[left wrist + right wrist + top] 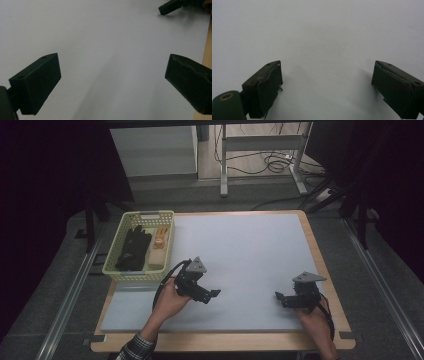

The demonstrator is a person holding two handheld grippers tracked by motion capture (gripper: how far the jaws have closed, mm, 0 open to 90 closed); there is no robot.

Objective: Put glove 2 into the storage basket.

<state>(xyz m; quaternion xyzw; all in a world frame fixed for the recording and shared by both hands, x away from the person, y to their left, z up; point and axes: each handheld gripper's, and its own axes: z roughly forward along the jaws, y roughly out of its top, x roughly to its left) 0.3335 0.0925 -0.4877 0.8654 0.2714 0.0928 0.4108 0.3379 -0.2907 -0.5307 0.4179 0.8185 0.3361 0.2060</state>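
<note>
two open claws held over a bare mat, basket at the far left corner

a pale grey mat [240,260] is seen spread over a wooden tabletop [320,255], with the wood left showing as a thin border along the edges. in the high view, the left claw [216,293] is held in the person's left hand [170,301] just in front of a yellow basket [114,251], with its jaws turned toward the right side of the mat. the right claw [278,295] is gripped by the right hand [312,320] near the right edge of the tabletop, with its jaws turned toward the left, so the two are pointed at each other across a bare stretch of mat and are kept well apart.

in the left gripper view, the left claw [112,75] is shown spread wide with nothing between its jaws, and the tip of the right claw [168,7] is caught at the top right corner. in the right gripper view, the right claw [327,80] is likewise shown wide and empty above the plain mat.

the basket is set at the far left corner of the tabletop. a black glove [133,248] is laid along its left side, and an orange item [160,238] with a pale block [157,257] is placed beside it on the right. what those two pieces are cannot be told.
</note>
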